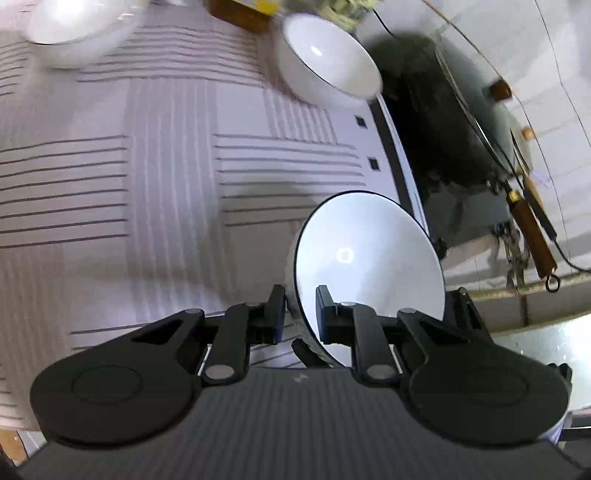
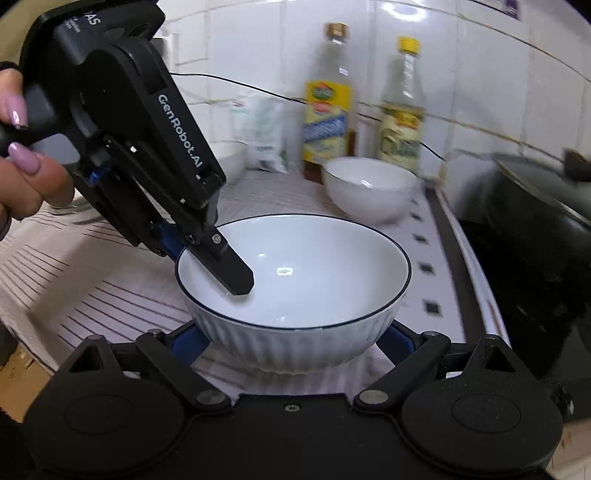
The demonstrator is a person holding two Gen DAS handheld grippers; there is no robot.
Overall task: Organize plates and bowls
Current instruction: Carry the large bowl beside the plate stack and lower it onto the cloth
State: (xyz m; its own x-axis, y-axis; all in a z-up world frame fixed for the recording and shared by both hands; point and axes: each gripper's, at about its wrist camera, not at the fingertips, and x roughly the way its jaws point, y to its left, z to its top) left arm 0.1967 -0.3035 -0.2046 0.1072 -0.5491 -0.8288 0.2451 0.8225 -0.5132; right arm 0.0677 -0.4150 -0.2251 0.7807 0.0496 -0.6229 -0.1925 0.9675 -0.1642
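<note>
Top left of the left wrist view, a large white dish (image 1: pixel 79 27) is blurred and cut off, so bowl or plate, hard to say. The black pot (image 2: pixel 535 218) at the right edge is smeared too. The left gripper (image 1: pixel 300 314) is clamped on the rim of the dark-rimmed ribbed white bowl (image 2: pixel 295 288), one finger (image 2: pixel 231 267) inside, one outside, the bowl over the striped white cloth (image 1: pixel 147 184). The right gripper (image 2: pixel 291 341) stands wide apart, its blue-padded fingers flanking the bowl's base; contact I cannot tell. A second white bowl (image 2: pixel 369 188) sits beyond, near two bottles (image 2: pixel 328 99).
</note>
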